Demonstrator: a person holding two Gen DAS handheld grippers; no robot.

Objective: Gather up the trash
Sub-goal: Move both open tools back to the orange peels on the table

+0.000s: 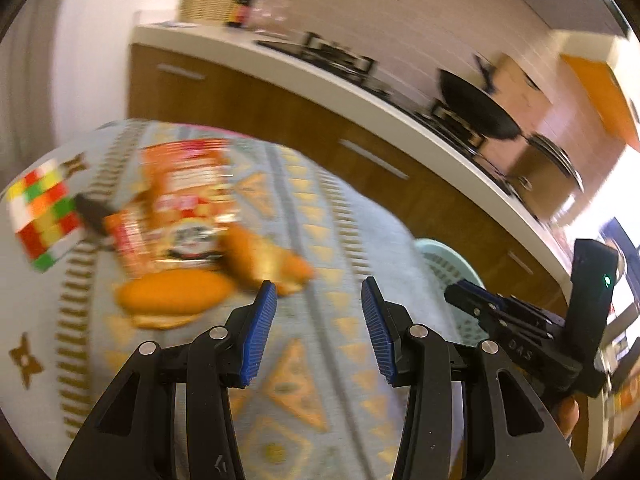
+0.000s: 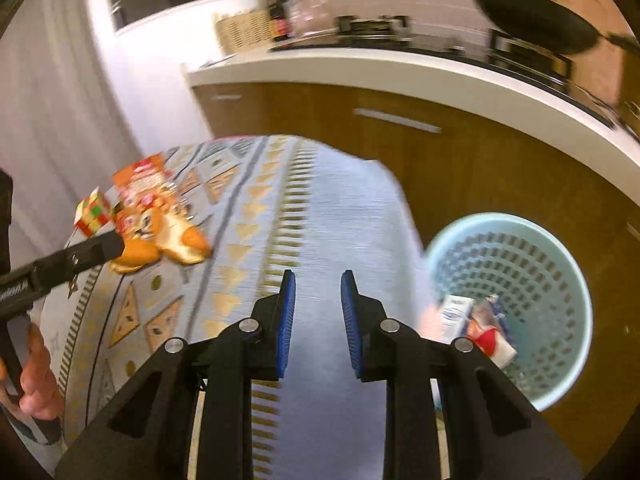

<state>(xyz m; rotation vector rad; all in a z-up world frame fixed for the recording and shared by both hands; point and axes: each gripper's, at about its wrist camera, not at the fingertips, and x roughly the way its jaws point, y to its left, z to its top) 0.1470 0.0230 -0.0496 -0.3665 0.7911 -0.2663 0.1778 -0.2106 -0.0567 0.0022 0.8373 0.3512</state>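
Note:
A red and orange snack wrapper (image 1: 184, 200) lies at the far left of the patterned table, also in the right wrist view (image 2: 140, 192). Bread pieces (image 1: 176, 296) (image 2: 176, 244) lie just in front of it. My left gripper (image 1: 318, 332) is open and empty, above the cloth right of the bread. My right gripper (image 2: 318, 320) is open and empty over the table's right part. A pale blue slotted bin (image 2: 560, 280) stands on the floor right of the table and holds a white carton (image 2: 456, 316) and a red and white wrapper (image 2: 490, 340). The views are blurred.
A colourful puzzle cube (image 1: 42, 216) (image 2: 93, 212) sits left of the wrapper. The table has a blue patterned cloth (image 1: 304, 216). A white counter (image 2: 400, 68) with wooden cabinets, a stove and a black pan (image 2: 532, 20) runs behind. The bin's rim (image 1: 444, 252) shows past the table edge.

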